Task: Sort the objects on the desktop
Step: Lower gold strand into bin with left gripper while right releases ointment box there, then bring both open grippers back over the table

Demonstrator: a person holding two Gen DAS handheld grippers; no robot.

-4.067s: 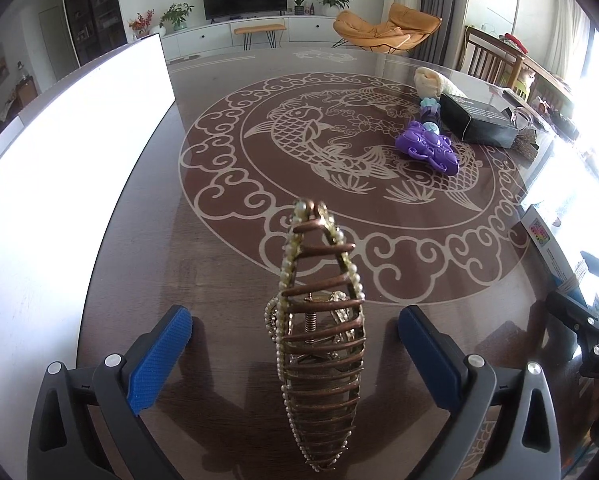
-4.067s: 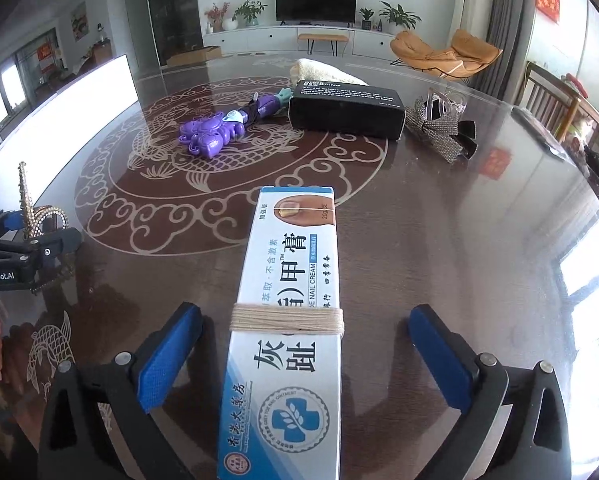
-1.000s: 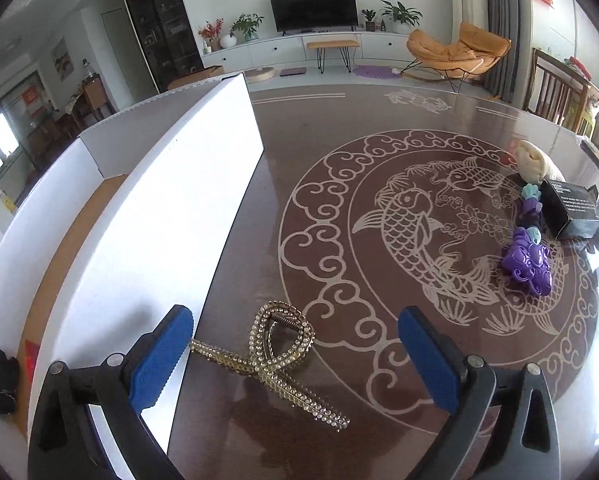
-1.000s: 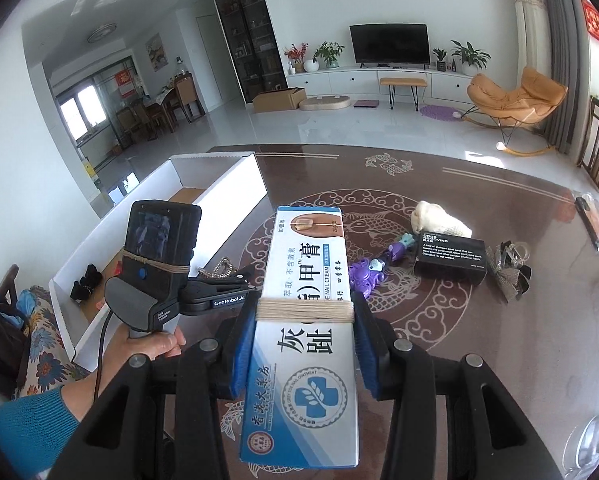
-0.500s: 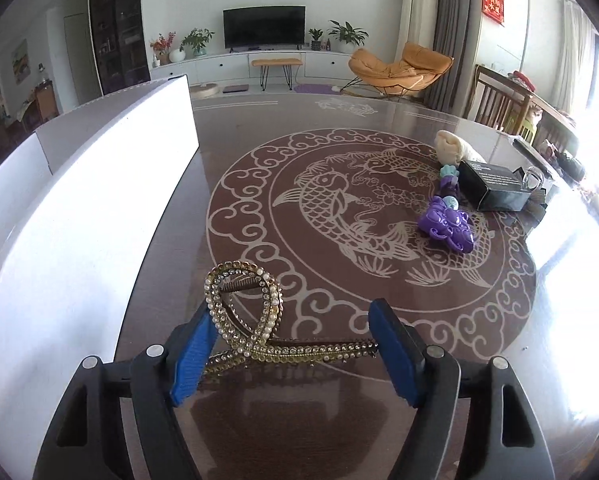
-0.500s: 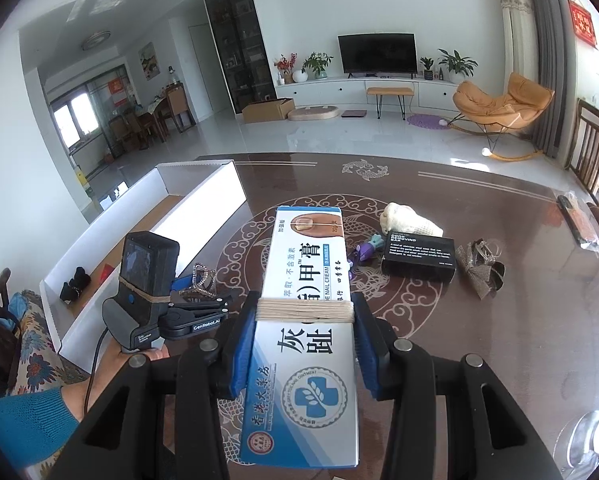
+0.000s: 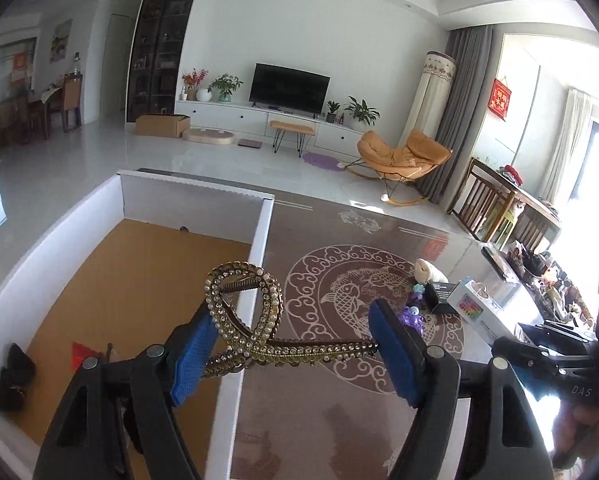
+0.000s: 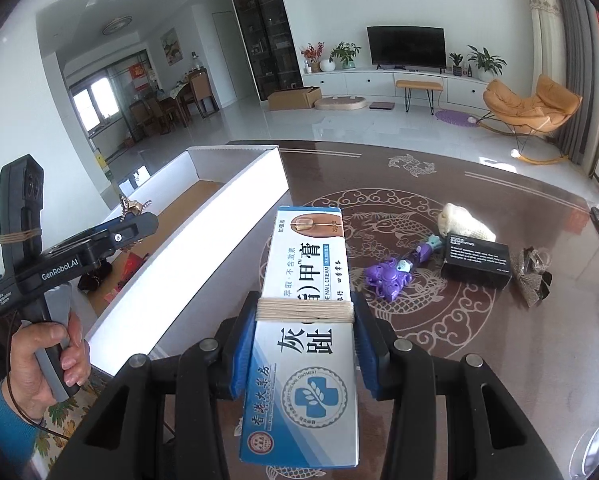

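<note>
the left gripper (image 7: 295, 344) is clamped on the rhinestone hair clip (image 7: 255, 320), which spans sideways between the two blue pads with its loop end standing up past the left one. it hangs right over the near wall of the white box (image 7: 255, 264), so a release here could land the clip on the rim or send it down onto the table (image 7: 319, 420) instead of into the brown-floored box. the grip bears on thin, beaded arms, and i judge it could swivel or slip out early. the right gripper (image 8: 299, 344) is closed on the nail cream carton (image 8: 305, 320), a long box sticking well forward; its far end may clip the box wall as it swings in. beyond, on the table, lie a purple toy (image 8: 387, 276), a black box (image 8: 475, 260) and what looks like a cloth bundle (image 8: 463, 220), though it is small in view.
</note>
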